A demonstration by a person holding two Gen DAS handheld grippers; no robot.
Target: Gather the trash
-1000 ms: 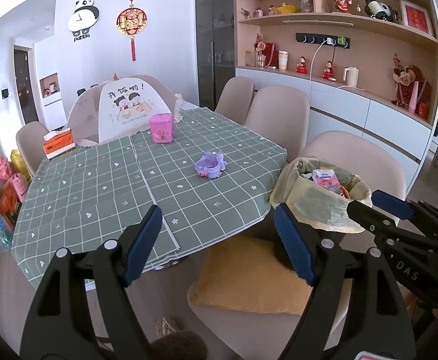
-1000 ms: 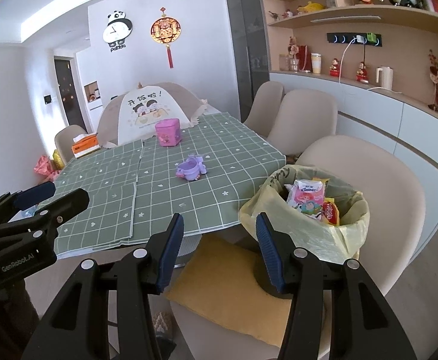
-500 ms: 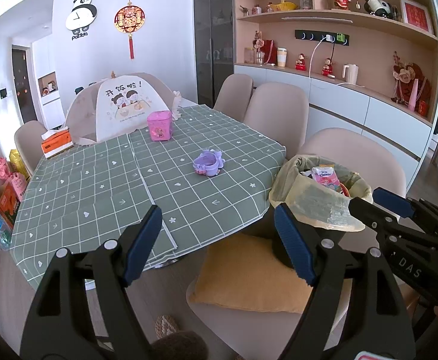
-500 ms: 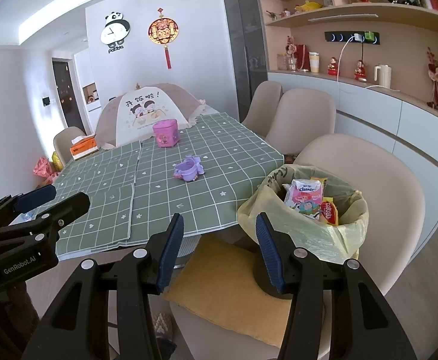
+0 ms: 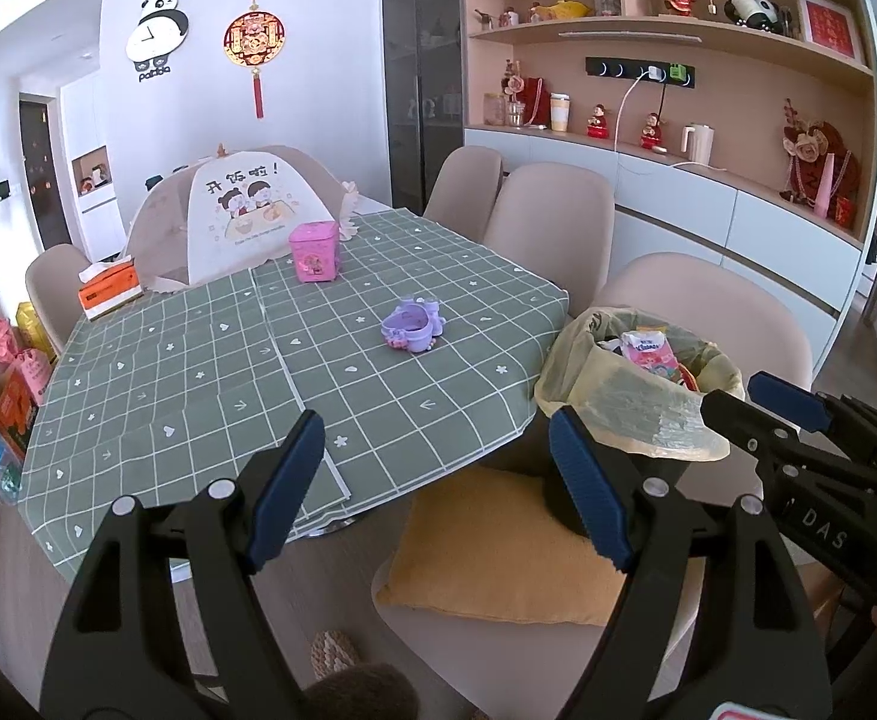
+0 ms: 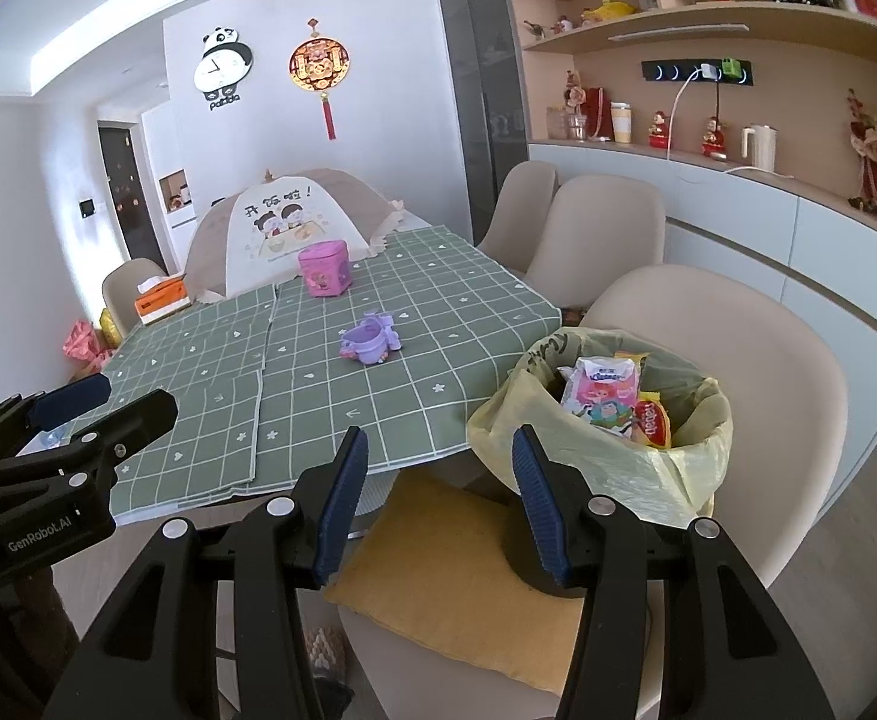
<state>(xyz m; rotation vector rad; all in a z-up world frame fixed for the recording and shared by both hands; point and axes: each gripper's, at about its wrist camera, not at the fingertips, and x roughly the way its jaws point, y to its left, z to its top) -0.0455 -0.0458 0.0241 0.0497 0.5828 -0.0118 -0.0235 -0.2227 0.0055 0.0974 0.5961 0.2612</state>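
**Both grippers empty beside the lined bin**

The left gripper (image 5: 435, 492) and the right gripper (image 6: 435, 501) both hang with jaws spread wide and nothing between them — each points down over the yellow seat cushion (image 6: 456, 594) of a beige chair (image 6: 756, 396). The trash bin (image 6: 606, 420), lined with a pale yellow bag, stands on that cushion just ahead and right of the right gripper's tips; a pink snack wrapper (image 6: 603, 396) and a red packet (image 6: 654, 423) lie inside. Ahead and left of both tools stretches the green checked tablecloth (image 5: 210, 360), bearing a purple toy dish (image 5: 411, 324), a pink tin (image 5: 314, 252) and, farther off, an orange tissue box (image 5: 108, 291).
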